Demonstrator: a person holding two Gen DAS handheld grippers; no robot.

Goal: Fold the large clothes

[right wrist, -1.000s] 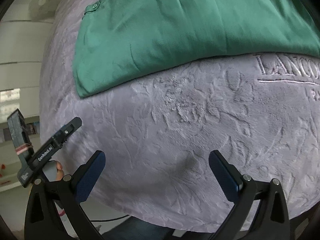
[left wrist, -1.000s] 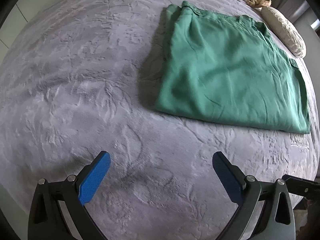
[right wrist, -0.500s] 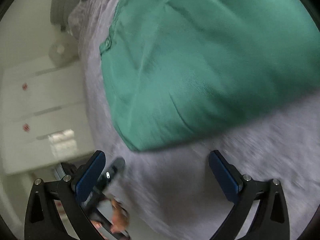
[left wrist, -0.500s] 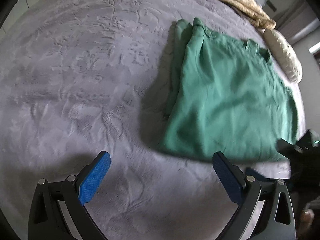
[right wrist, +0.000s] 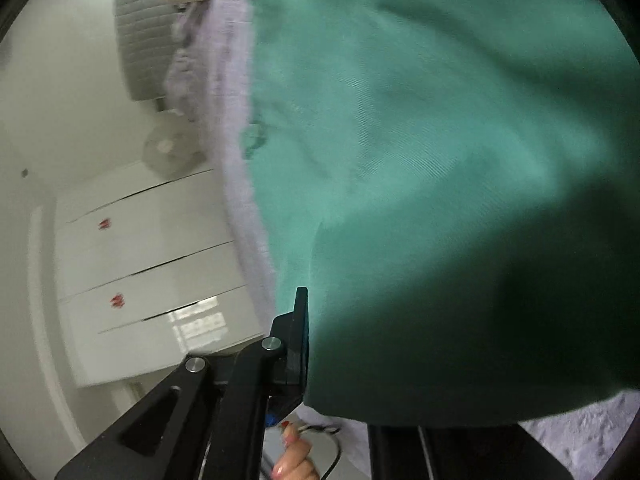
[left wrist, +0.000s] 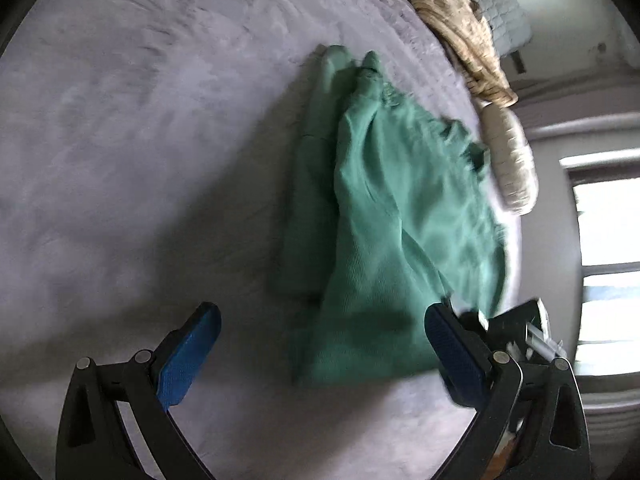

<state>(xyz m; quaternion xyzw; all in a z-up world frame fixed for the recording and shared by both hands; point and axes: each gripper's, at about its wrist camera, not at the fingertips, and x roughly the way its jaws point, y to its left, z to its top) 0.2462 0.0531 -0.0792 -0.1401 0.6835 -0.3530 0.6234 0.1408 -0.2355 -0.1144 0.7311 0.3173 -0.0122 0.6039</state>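
A folded green garment (left wrist: 384,216) lies on the grey-purple bedspread (left wrist: 140,140). In the left wrist view its near right corner is lifted and bunched. My left gripper (left wrist: 320,352) is open and empty, just in front of the garment's near edge. In the right wrist view the green garment (right wrist: 440,160) fills most of the frame and drapes over the gripper. My right gripper (right wrist: 316,352) looks shut on the garment's edge; only its left finger (right wrist: 298,340) shows, the other is hidden under the cloth. The right gripper body also shows in the left wrist view (left wrist: 516,328).
A beige cloth (left wrist: 464,40) and a cream pillow (left wrist: 512,160) lie at the far right of the bed. A window (left wrist: 604,256) is to the right. White drawers (right wrist: 132,264) and a grey headboard (right wrist: 144,28) stand past the bed edge. A hand (right wrist: 294,460) shows below.
My right gripper has moved in from the bed's edge, closed on the garment's near corner and lifted it. My left gripper has swung closer to the garment and stayed open.
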